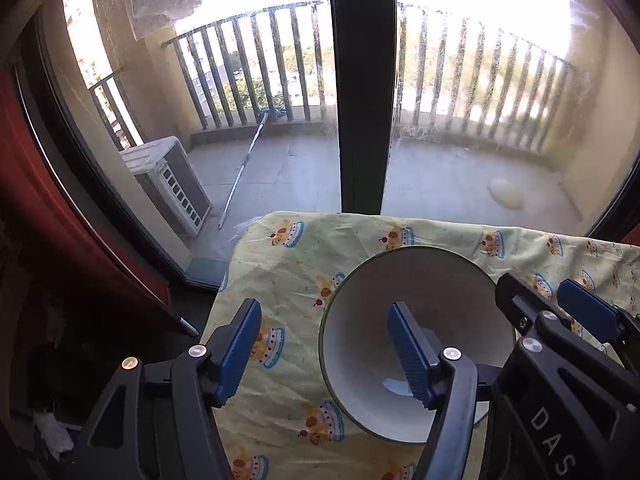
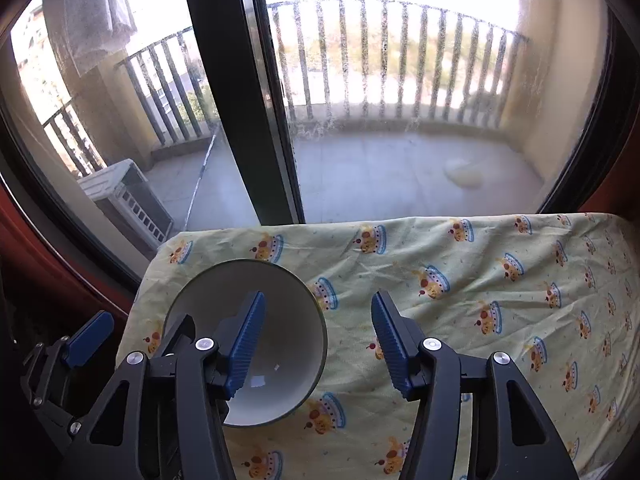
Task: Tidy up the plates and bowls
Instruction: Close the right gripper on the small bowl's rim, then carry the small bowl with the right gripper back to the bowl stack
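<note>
A bowl (image 1: 440, 292), white inside with a dark green rim, stands on the yellow printed cloth (image 1: 288, 256) near the table's far left corner. My left gripper (image 1: 324, 306) is open and straddles the bowl's left rim: one blue pad is inside the bowl, the other outside, and neither touches the wall. In the right wrist view the same bowl (image 2: 288, 308) has my right gripper (image 2: 319, 294) open astride its right rim, with the left pad in the bowl and the right pad over the cloth (image 2: 460, 320). Each gripper shows at the edge of the other's view.
The table's far edge stands close to a glass balcony door with a dark upright frame (image 1: 362, 100). The table's left edge (image 1: 224, 292) drops off beside a red surface (image 1: 24, 168). The cloth stretches on to the right of the bowl.
</note>
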The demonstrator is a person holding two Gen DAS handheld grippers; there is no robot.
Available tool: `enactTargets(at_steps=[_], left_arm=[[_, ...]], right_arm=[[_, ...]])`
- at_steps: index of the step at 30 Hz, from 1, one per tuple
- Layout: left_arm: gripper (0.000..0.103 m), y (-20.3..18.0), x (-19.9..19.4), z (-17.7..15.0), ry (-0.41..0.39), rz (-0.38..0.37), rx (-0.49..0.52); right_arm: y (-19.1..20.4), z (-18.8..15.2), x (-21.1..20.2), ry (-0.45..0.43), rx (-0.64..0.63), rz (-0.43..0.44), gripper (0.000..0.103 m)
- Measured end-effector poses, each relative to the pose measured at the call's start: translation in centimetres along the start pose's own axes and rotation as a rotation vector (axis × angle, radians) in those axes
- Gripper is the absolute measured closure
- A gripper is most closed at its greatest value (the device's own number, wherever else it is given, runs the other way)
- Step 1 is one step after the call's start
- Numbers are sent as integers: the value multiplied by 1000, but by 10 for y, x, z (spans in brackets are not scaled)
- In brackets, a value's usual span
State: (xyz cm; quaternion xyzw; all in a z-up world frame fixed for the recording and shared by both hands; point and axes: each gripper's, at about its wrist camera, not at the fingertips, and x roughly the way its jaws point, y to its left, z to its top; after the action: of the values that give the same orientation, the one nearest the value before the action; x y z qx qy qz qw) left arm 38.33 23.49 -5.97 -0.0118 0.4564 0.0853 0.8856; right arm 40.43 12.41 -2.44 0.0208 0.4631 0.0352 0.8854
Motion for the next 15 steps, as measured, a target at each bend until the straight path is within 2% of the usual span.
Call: enactTargets(at_steps=[3,6,9,13,15], left_arm=[[47,-1,12,0,-5,6,-2],[51,-2,25,-2,21,-12,-14],[58,-3,33,-3,40,-15,-19],[72,-4,41,-4,65,-34,-13],[77,-3,42,-5,77,-52,-25]], right_arm=[[-2,0,14,13,4,-2,50],[-2,-1,27,37,9,7,56],[-1,-3,37,55,6,19,65],[-2,-4,48,77,3,42,79],[-1,-5,49,76,3,49,80]])
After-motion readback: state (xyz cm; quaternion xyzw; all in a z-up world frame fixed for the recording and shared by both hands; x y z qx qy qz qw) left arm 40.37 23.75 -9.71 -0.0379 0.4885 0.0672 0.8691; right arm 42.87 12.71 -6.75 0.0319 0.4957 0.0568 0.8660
